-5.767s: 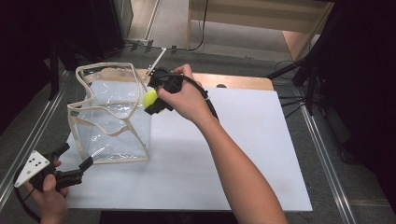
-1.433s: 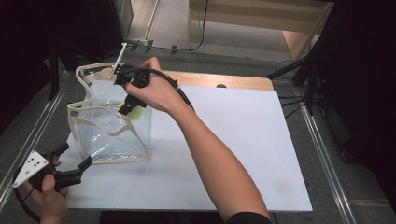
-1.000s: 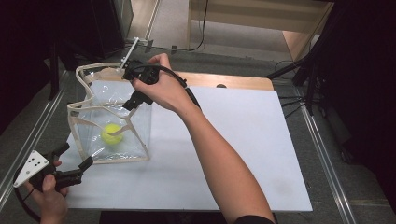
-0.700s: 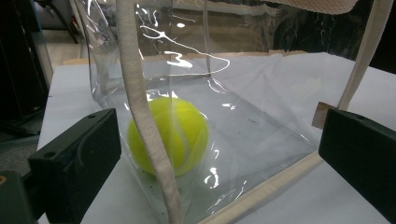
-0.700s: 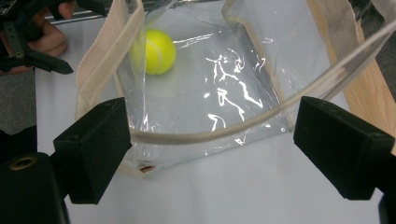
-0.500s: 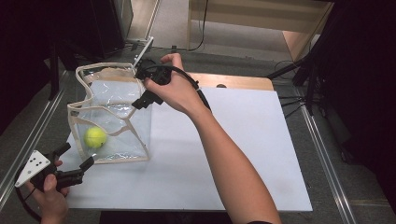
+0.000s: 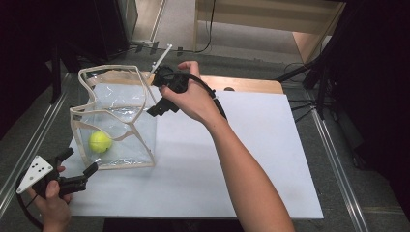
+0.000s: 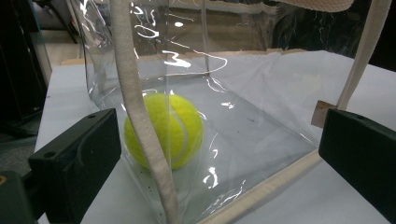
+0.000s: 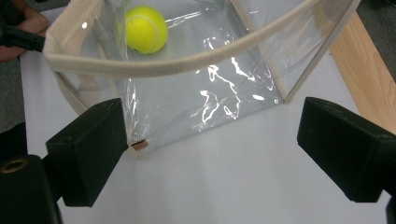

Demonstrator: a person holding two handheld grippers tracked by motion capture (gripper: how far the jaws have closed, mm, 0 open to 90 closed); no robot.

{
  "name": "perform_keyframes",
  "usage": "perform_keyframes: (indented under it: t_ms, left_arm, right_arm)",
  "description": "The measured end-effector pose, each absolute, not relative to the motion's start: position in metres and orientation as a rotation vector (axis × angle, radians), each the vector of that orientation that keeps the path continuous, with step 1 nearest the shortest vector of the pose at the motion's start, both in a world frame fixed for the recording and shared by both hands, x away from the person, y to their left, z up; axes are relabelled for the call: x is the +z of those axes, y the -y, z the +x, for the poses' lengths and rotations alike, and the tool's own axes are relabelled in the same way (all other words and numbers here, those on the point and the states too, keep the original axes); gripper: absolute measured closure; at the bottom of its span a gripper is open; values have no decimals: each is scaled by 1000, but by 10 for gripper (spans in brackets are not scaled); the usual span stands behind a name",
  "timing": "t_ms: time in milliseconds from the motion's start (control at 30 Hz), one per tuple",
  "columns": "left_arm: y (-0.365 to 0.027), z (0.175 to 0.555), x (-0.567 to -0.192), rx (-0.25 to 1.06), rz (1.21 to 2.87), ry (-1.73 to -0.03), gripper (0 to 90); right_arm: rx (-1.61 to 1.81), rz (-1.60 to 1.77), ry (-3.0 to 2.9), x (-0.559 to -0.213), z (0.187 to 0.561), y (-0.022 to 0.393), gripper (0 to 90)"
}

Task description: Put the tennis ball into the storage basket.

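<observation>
Two grippers, clear bag, tennis ball

Right gripper (image 7: 155, 109): jaws apart, just been opening, nothing between them, above bag (image 7: 116, 121) rim at its right side. Left gripper (image 7: 80, 166): jaws apart, empty, at bag's near left corner. Ball (image 7: 100, 141): on bag floor, near left corner. Bag: upright on white table (image 7: 232, 164), mouth open

High view: fixed above the near edge, facing forward and down over the whole white worktop (image 7: 232, 159). Left gripper view: low, very close against the clear plastic bag with beige trim (image 8: 243, 140). Right gripper view: raised, angled down. Shared by all: bag and yellow-green tennis ball (image 9: 145, 29).
</observation>
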State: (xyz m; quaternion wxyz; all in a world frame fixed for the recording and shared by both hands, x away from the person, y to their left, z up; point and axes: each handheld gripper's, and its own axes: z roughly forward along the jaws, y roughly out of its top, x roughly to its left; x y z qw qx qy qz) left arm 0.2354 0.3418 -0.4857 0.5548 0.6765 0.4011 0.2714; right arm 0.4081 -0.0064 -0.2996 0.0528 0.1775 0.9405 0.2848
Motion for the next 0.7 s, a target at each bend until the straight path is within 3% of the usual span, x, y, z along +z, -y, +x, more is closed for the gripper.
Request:
perform_keyframes:
  t_ms: [200,267,700]
  left_arm:
    - [-341,235,-486,642,1599,-948,0]
    - [-341,235,-486,642,1600,-947,0]
    - [-342,235,-486,641,1600,-947,0]
  right_arm:
    - [869,567,-2851,-306,406,14,69]
    - [871,575,-2857,-309,405,15,0]
    - [860,610,-2837,-326,396,27,0]
